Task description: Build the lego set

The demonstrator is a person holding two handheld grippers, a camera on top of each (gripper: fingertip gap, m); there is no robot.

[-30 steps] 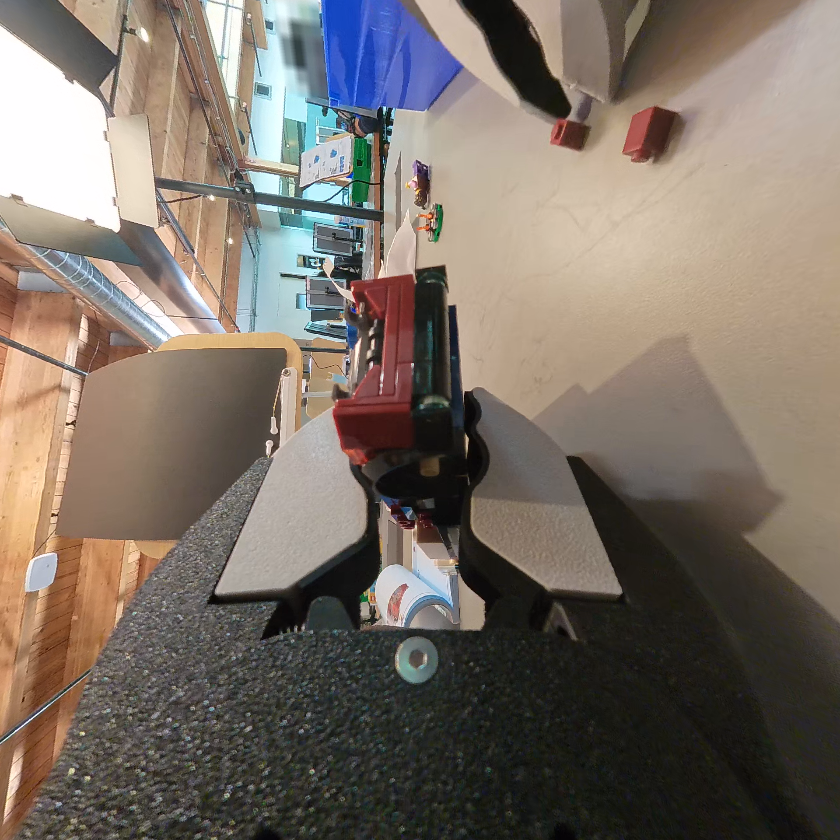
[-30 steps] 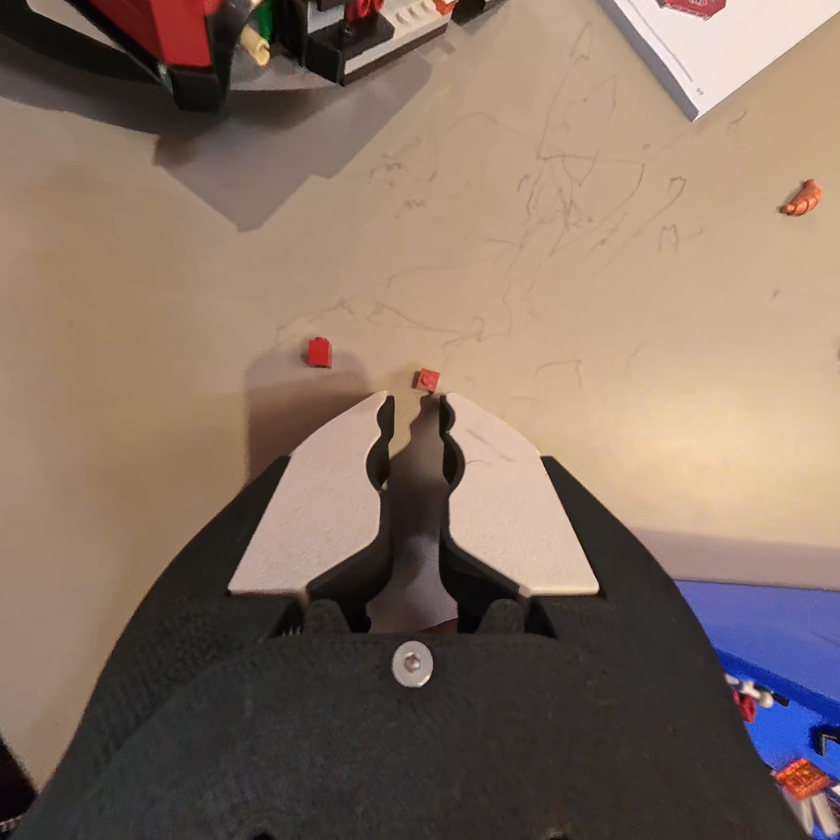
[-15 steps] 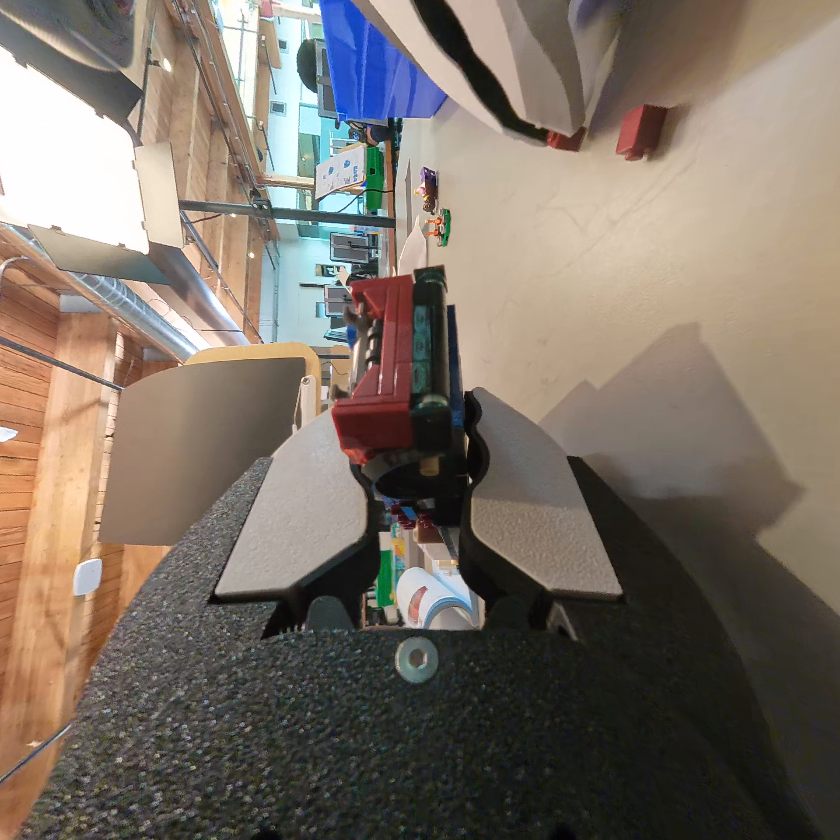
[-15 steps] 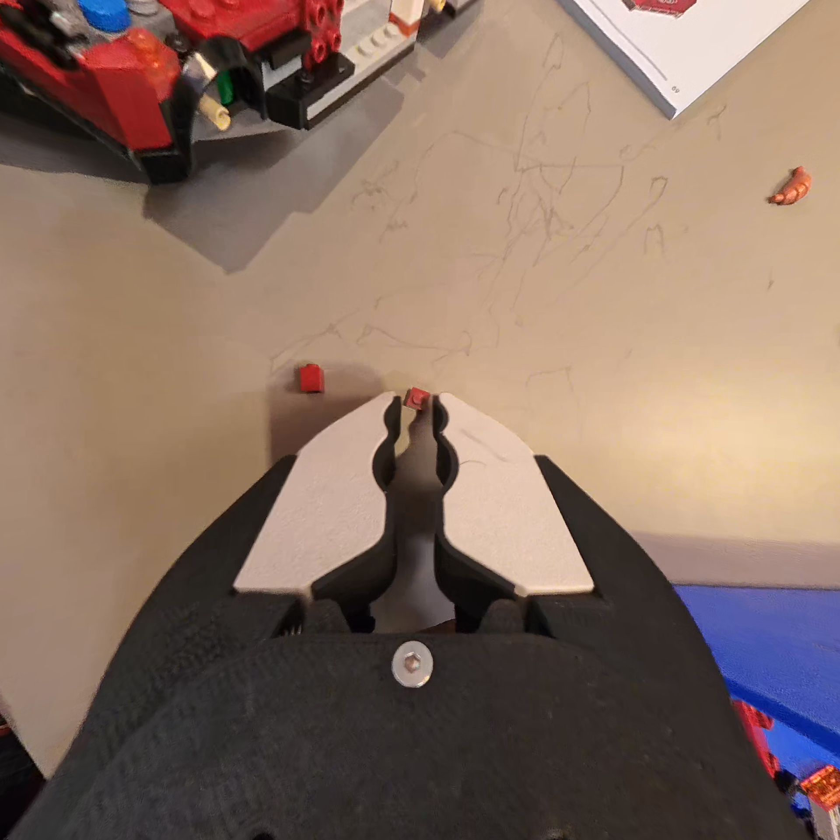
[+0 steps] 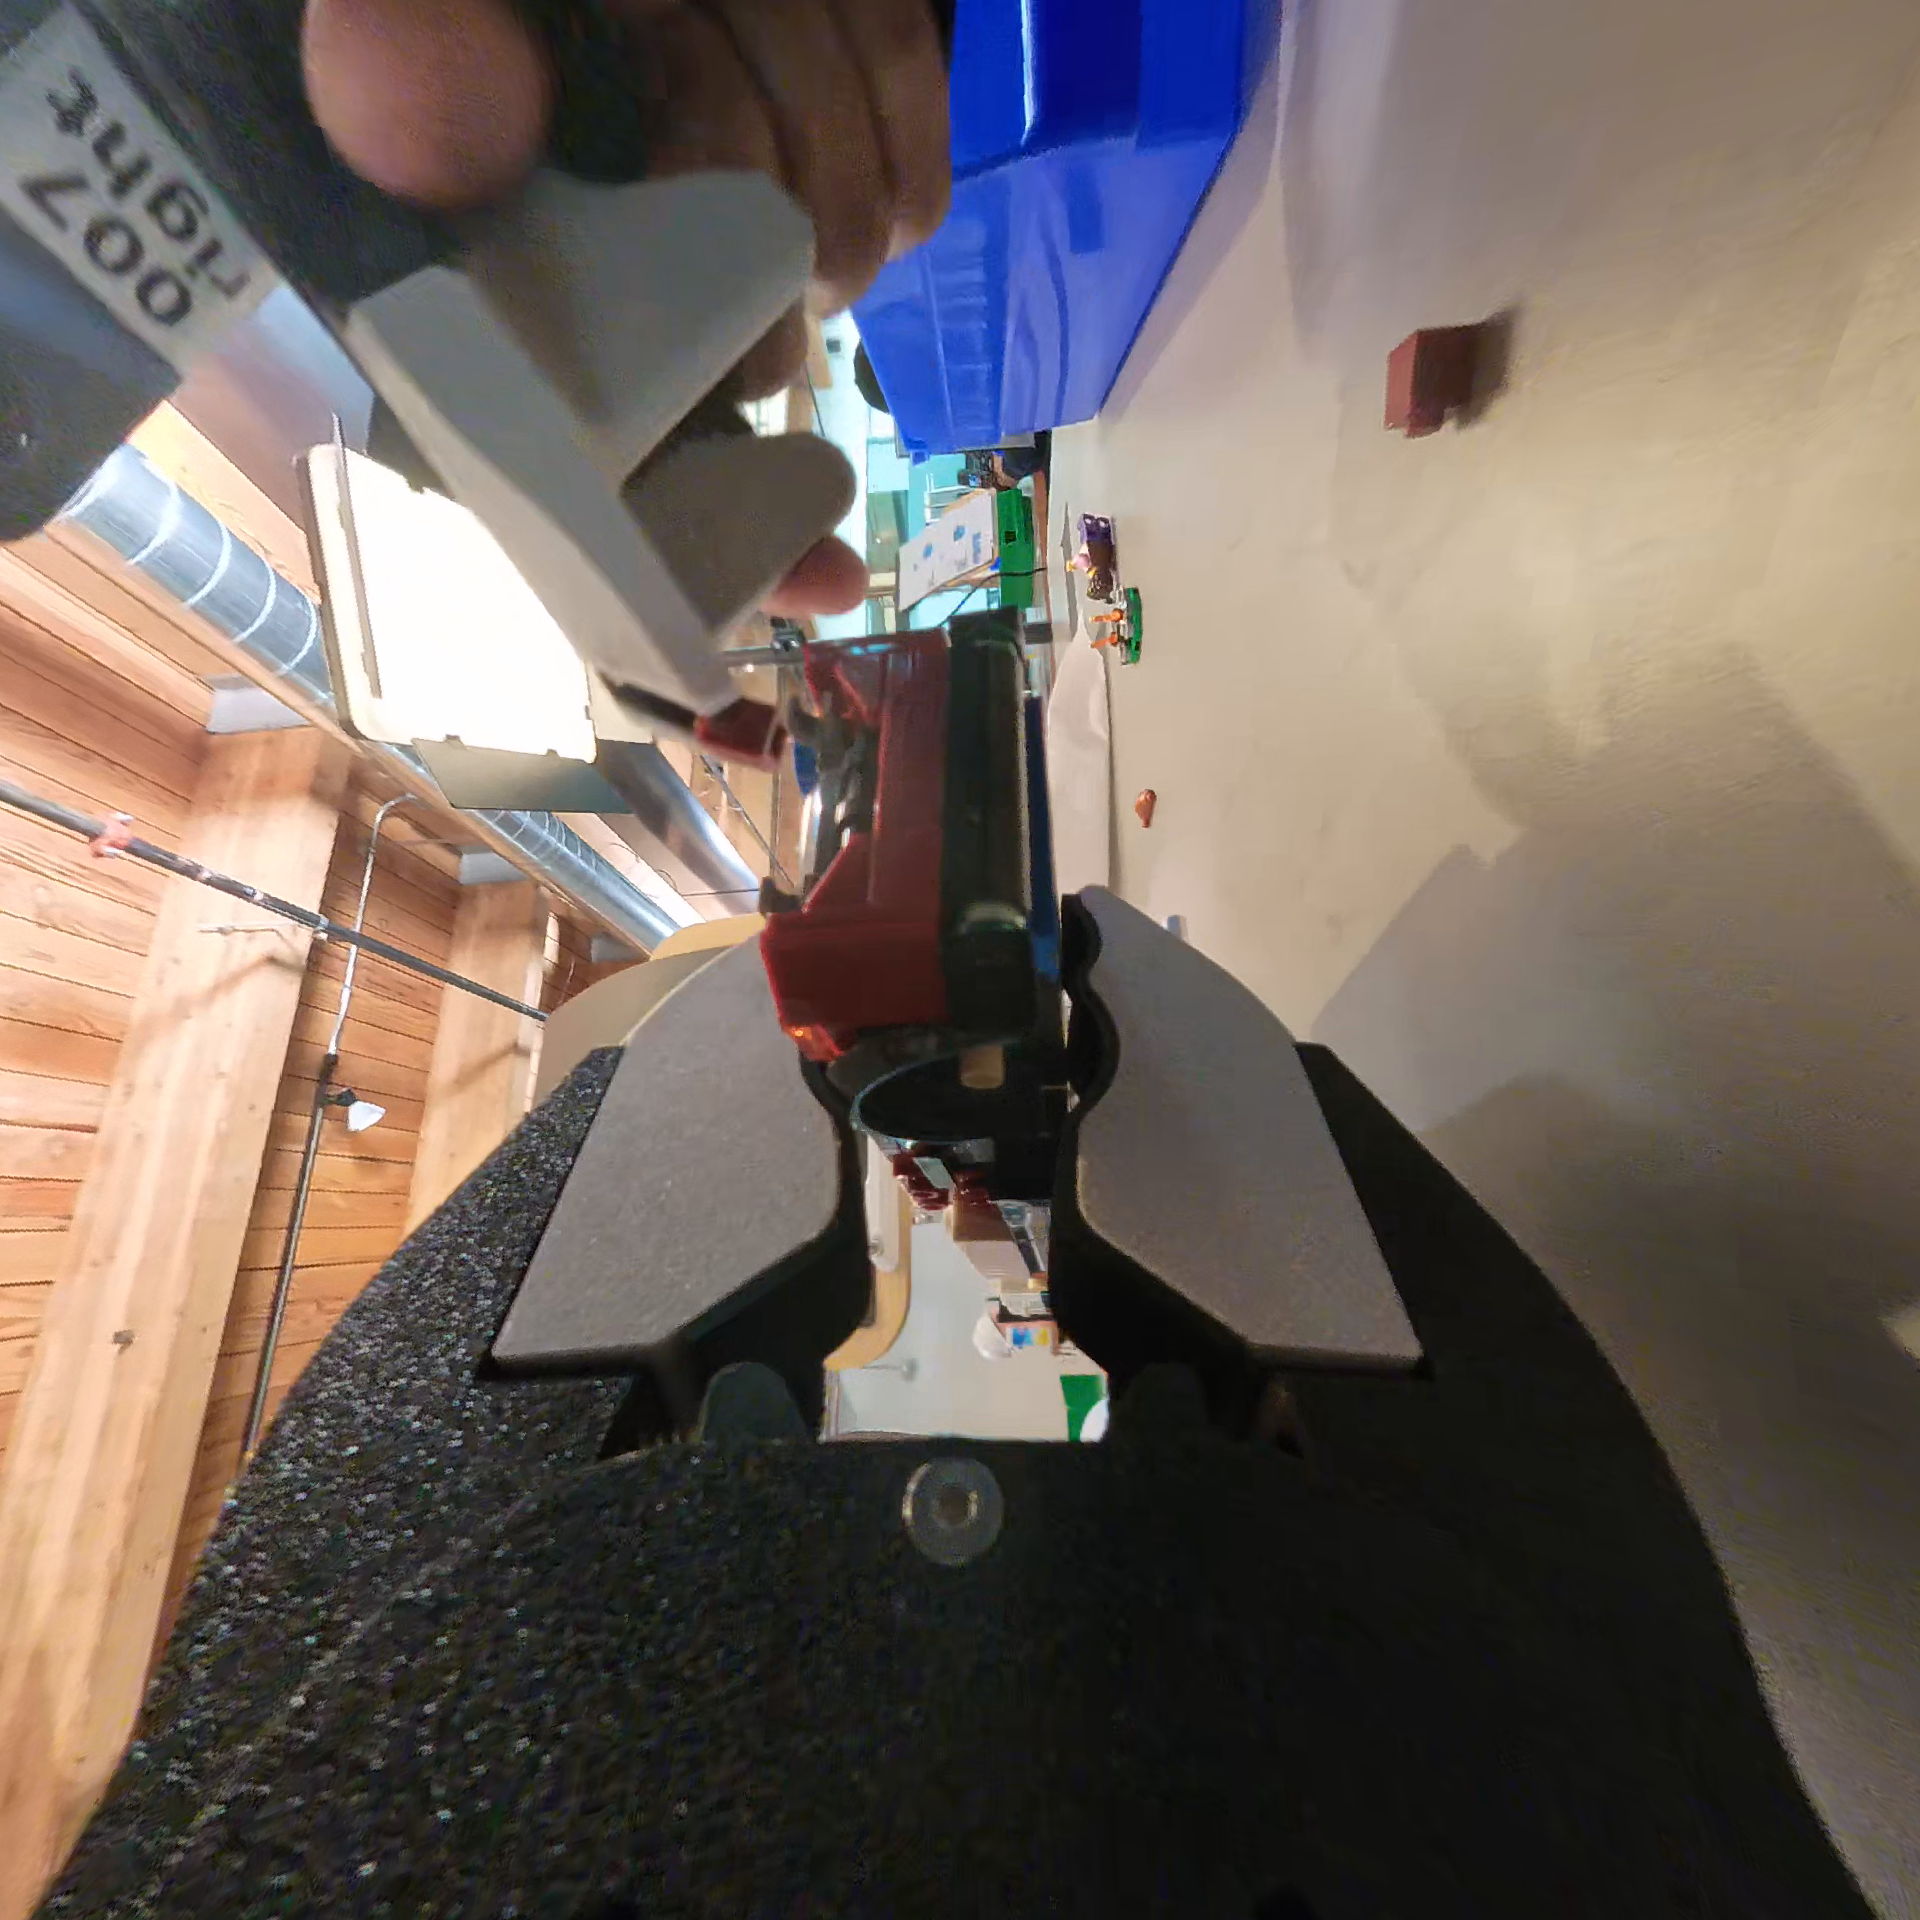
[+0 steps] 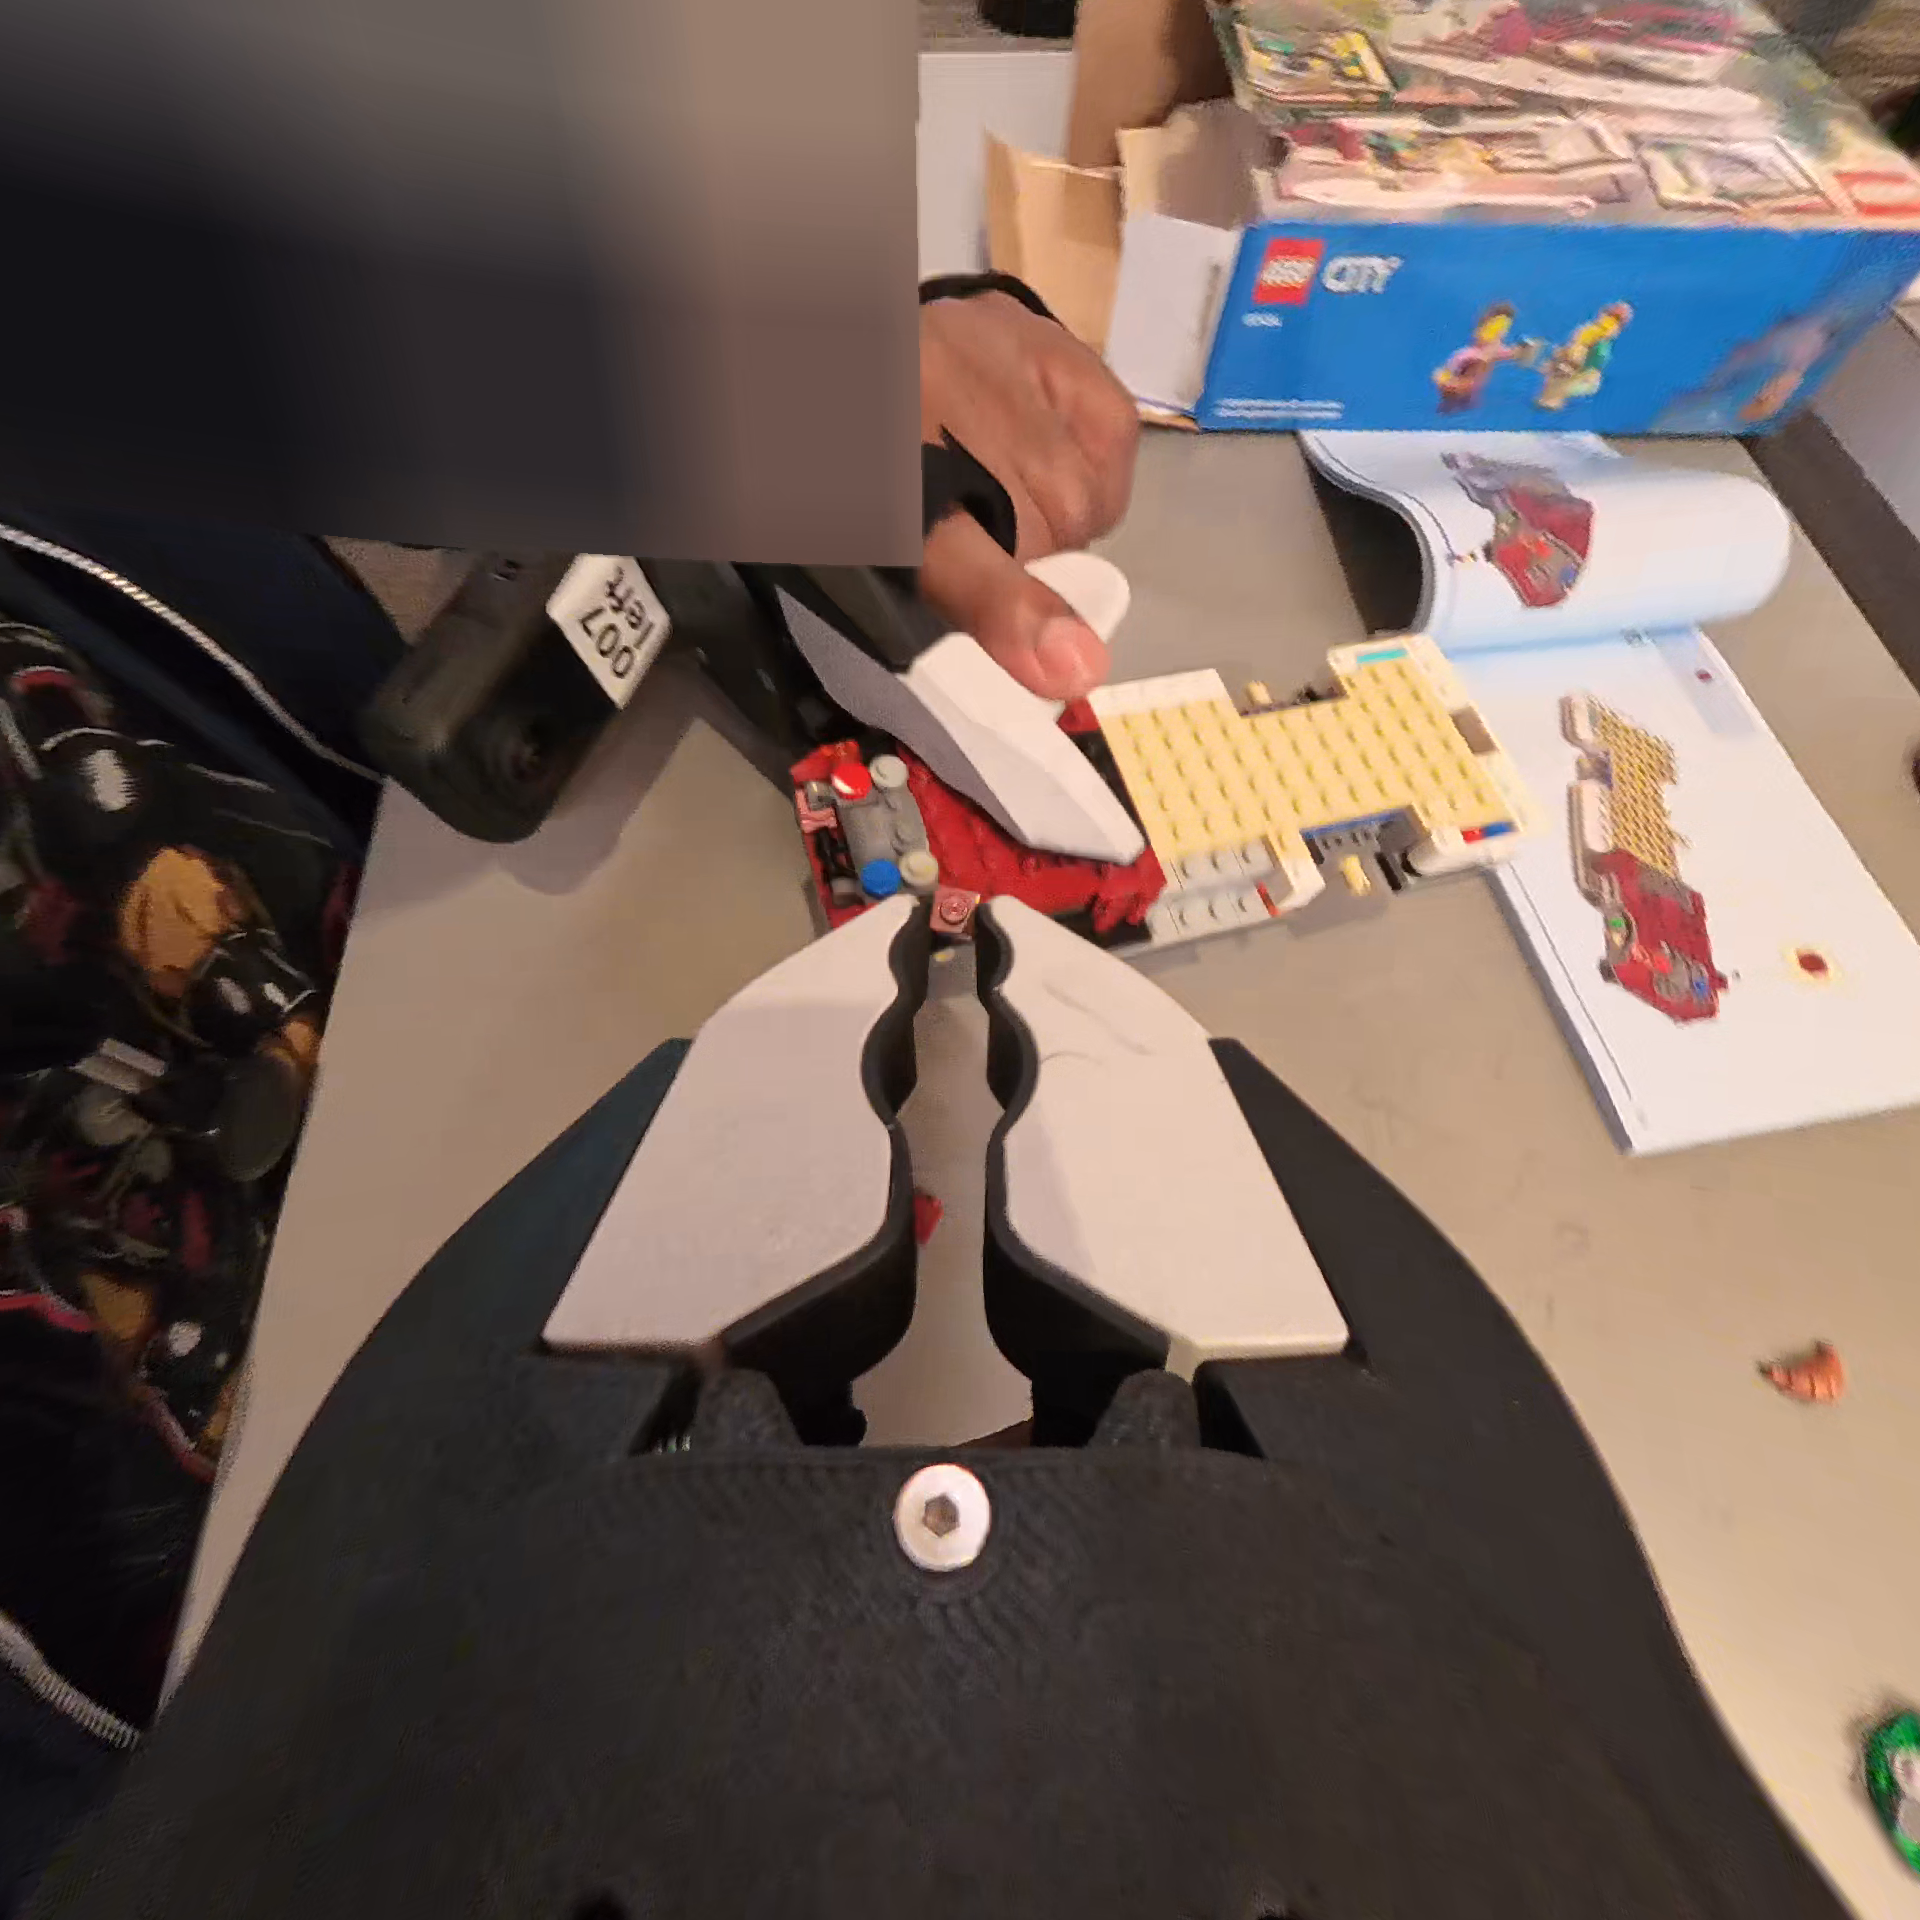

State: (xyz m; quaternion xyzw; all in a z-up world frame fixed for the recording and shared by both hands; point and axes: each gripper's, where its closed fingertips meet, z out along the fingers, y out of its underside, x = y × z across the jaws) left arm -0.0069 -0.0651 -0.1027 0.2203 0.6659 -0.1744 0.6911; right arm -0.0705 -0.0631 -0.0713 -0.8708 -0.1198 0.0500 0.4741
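— Near the table's (image 6: 1351, 1195) left edge, what do the left tongs (image 6: 1081, 821) grip?

— The red-and-tan brick model (image 6: 1195, 790), clamped at its red end.

— And the right tongs (image 6: 951, 920)?

— Clenched on a small dark-red stud plate (image 6: 953, 911), just beside the model's red end.

— Further right?

— An open booklet (image 6: 1714, 935), with a blue box (image 6: 1558, 332) at the far edge; a red brick (image 5: 1432, 377) lies well apart.

The brick model (image 6: 1039, 873) is showing glossy moulded plastic in red, tan and grey, sitting on a smooth matt bench (image 6: 1351, 1195). Each hand-held gripper (image 6: 948, 925) is wearing matt pale fingers (image 6: 790, 1122) on a rough, speckled black body, while the booklet (image 6: 1621, 561) and box (image 6: 1558, 332) are looking like glossy paper and card.
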